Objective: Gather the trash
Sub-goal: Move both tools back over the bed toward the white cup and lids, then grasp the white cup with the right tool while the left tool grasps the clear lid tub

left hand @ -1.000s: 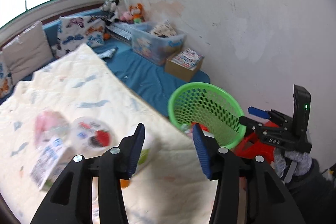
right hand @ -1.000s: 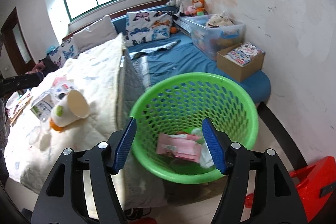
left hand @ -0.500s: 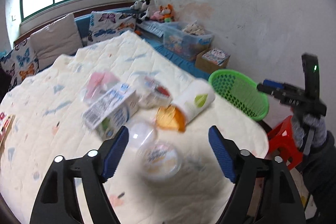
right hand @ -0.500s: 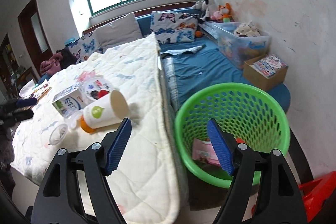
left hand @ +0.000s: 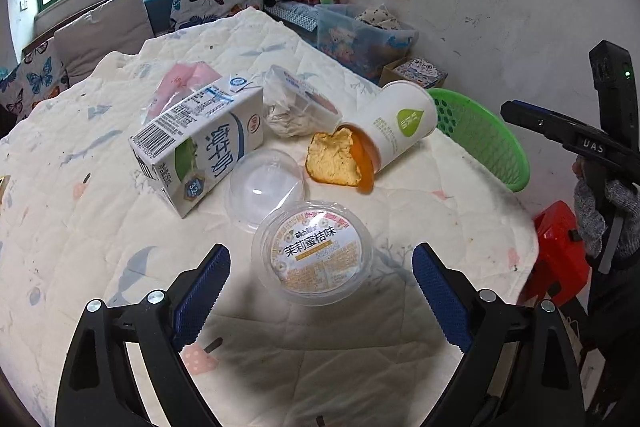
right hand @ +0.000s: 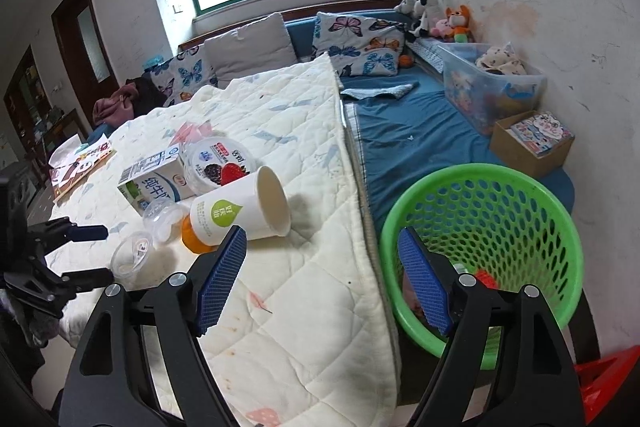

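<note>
left gripper (left hand: 320, 287): we're hanging it wide open and empty just short of the jelly cup (left hand: 313, 253), which is sitting between the two blue pads, not touching either one.
left hand pose: we're tilting it down at the quilt (left hand: 100, 227) from the near edge, pointing along the bed toward the window; its fingers (left hand: 204, 287) are level with each other.
jelly cup: it's lying sealed, label up, near the quilt's front edge, just beside a clear dome lid (left hand: 266, 189).
how we're doing it: our guess is this cup is the next grab. It's round, slick plastic, so we're thinking ease forward until the pads are sitting at its widest part, then close gently so it isn't squirting out.
other trash: milk carton (left hand: 200, 143) on its side further back, orange peel (left hand: 334, 163) stuck at the mouth of a tipped paper cup (left hand: 400, 125) near the quilt's right edge.
green basket (right hand: 480, 243): it's standing on the floor off the quilt's right edge, some wrappers already in it.
right gripper (right hand: 322, 281): also spread open, gripping nothing, hovering over the quilt's right edge with the basket just beside it.
</note>
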A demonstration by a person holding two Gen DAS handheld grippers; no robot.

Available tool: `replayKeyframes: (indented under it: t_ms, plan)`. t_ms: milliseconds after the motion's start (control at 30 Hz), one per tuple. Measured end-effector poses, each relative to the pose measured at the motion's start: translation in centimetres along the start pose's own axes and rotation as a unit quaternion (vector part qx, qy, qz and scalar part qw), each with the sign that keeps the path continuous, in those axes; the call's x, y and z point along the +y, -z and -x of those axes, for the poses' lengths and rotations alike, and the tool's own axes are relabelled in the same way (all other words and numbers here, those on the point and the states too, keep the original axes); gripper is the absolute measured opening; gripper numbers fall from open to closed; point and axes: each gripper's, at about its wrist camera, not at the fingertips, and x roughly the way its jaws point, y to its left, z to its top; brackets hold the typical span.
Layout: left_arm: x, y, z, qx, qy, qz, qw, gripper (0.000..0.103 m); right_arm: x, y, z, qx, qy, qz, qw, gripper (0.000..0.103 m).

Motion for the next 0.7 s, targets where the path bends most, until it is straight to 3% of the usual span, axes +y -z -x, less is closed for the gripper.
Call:
replayKeyframes:
  t_ms: [167,600,700]
  plan:
    - [-0.3,0.1,-1.3,0.009,-0.006,-0.003,0.9999,0.089,0.5,0.0,-1.1,0.011,-0.006,0.003,1.0,0.078]
    - [-0.4,-0.1,-2.6,0.011,-0.02,0.014,0.9996,0.069,1.9,0.1,-2.4,0.024,-0.024,0.012,0.999,0.079]
    - [-0.2,-0.1,-2.5,0.01,-0.018,0.019,0.9996,0.068,2.5,0.0,-2.8,0.026,-0.026,0.018,0.999,0.079]
